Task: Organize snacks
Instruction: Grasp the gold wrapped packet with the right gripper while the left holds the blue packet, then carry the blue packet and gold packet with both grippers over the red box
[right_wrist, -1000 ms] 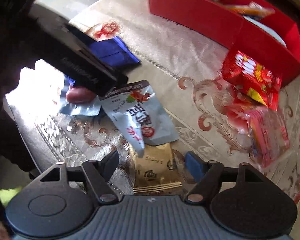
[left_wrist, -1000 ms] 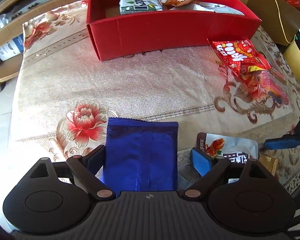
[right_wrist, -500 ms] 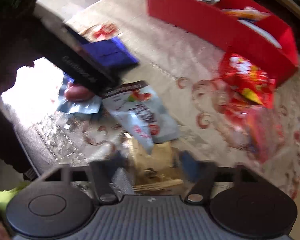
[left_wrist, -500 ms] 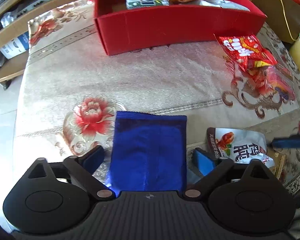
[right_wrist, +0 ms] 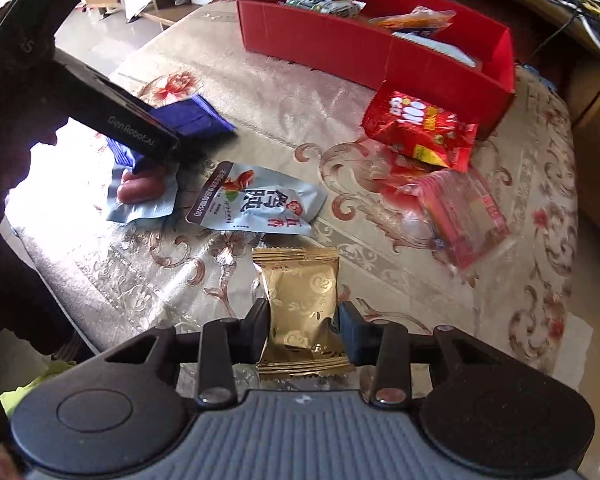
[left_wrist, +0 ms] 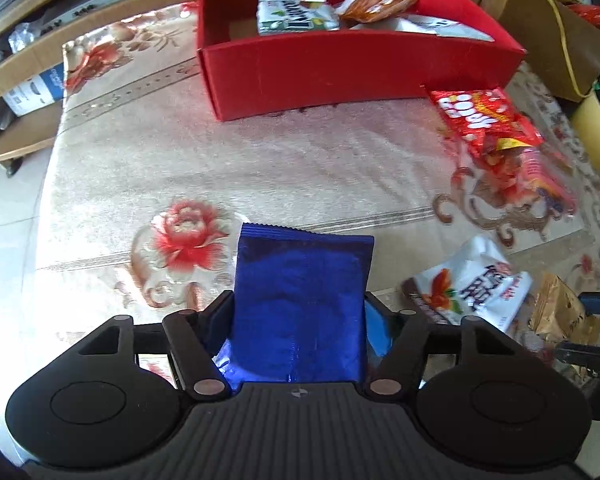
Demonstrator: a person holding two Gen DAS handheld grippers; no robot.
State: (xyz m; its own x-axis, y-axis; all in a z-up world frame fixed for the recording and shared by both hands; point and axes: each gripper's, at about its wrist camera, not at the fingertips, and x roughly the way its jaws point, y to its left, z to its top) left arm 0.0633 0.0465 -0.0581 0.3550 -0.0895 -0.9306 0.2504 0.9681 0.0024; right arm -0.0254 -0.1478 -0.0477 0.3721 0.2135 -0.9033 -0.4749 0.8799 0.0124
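Note:
A blue foil packet (left_wrist: 300, 280) lies on the flowered tablecloth between the fingers of my left gripper (left_wrist: 300, 320). Its jaws are closing, and both pads touch the packet's sides. The same blue packet (right_wrist: 196, 116) shows in the right wrist view under the left gripper's black body. My right gripper (right_wrist: 304, 332) is shut on a gold packet (right_wrist: 300, 288) and holds it a little above the cloth. That gold packet (left_wrist: 560, 312) also shows at the right edge of the left wrist view. The red box (left_wrist: 340, 76) at the back holds several snack packets.
A white-and-grey packet (right_wrist: 256, 204), a pale blue sausage packet (right_wrist: 144, 196), a red snack bag (right_wrist: 420, 128) and a clear red packet (right_wrist: 464, 216) lie on the cloth. Past the table stand a cardboard box (left_wrist: 540, 28) and a yellow bin (left_wrist: 596, 136). The table edge runs along the left.
My right gripper has shut on the gold packet and lifted it off the cloth. My left gripper's fingers have come in against the blue packet's sides.

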